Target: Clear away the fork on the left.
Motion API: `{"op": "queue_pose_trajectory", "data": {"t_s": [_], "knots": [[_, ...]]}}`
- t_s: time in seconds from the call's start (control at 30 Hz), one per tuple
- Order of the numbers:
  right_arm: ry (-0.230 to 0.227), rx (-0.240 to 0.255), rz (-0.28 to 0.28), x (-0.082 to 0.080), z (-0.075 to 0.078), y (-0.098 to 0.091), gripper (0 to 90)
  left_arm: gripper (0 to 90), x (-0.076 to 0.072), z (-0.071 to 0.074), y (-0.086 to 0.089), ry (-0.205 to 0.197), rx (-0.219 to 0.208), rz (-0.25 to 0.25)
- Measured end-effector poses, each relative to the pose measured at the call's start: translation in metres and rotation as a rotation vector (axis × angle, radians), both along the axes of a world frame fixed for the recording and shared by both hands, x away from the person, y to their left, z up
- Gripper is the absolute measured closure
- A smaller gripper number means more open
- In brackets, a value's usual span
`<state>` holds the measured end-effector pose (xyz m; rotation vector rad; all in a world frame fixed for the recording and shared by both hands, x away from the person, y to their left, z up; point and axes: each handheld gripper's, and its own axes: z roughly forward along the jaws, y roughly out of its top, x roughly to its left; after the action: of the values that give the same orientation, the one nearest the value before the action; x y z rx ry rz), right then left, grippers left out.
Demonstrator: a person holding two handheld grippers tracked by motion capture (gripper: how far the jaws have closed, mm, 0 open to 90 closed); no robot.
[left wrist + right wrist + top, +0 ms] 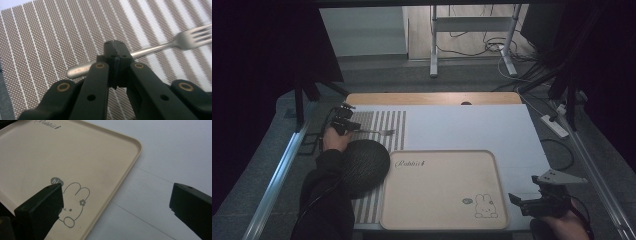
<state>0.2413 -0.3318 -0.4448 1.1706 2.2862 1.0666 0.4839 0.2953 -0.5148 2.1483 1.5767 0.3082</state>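
Left tongs (pixel 115 53) are sitting closed tight on the handle of the fork (pixel 160 46), pinching it partway along, nearer the butt end than the tines; fork is lying flat on the striped placemat (pixel 50 37), or just lifting off it, cannot tell which. Taking the cream tray (pixel 442 222) as landmark: the fork (pixel 379 132) is resting beyond the tray's far left corner, tines pointing toward the tray side, with the left tongs (pixel 346 122) further left of it. Person's head, in a dark knit cap (pixel 362 165), is leaning in just beside the tray's left edge. Right tongs (pixel 532 202) are hovering off the tray's near right corner, spread wide and holding nothing; in the right gripper view one jaw is hanging over the rabbit print (pixel 75 202), the other over bare white counter (pixel 160 170). Risks, as judgement: the grip is off-centre on a thin, smooth handle, so the heavier tine end is likely to droop or swivel in the pads during a lift; the fork could slip out and clatter onto the mat if carried fast toward the tray
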Motion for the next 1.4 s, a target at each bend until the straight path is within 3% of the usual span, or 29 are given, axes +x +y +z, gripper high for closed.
{"op": "queue_pose_trajectory", "data": {"t_s": [0.23,0.4,0.77,0.97,1.03,1.13,1.2,1.3,1.4], "knots": [[-0.001,0.002,0.002,0.000,0.000,0.000,0.0,89.2,0.010,-0.009,0.001,-0.002,0.061,0.015],[-0.002,0.003,0.003,-0.001,0.000,0.000,0.0,89.3,0.006,-0.009,0.005,0.020,0.048,-0.005],[-0.012,-0.002,0.020,-0.002,0.000,0.001,0.0,89.3,-0.022,-0.007,0.016,0.091,-0.018,-0.057],[-0.015,-0.005,0.030,-0.002,0.001,0.001,0.0,89.2,-0.024,-0.007,0.017,0.086,-0.025,-0.071],[-0.017,-0.004,0.033,-0.002,0.001,0.001,0.0,89.0,-0.025,-0.006,0.017,0.066,-0.015,-0.071],[-0.018,-0.004,0.035,-0.002,0.001,0.001,0.0,78.1,-0.024,0.001,0.015,0.030,-0.020,-0.077],[-0.017,-0.003,0.036,-0.002,0.001,0.001,0.0,64.1,-0.022,0.005,0.012,0.018,-0.053,-0.087],[-0.018,-0.003,0.036,-0.002,0.001,0.001,0.0,39.6,-0.018,0.009,0.004,0.032,-0.068,-0.105],[-0.017,-0.003,0.037,-0.002,0.001,0.001,0.0,25.7,-0.014,0.010,-0.003,0.053,-0.083,-0.133]]}}
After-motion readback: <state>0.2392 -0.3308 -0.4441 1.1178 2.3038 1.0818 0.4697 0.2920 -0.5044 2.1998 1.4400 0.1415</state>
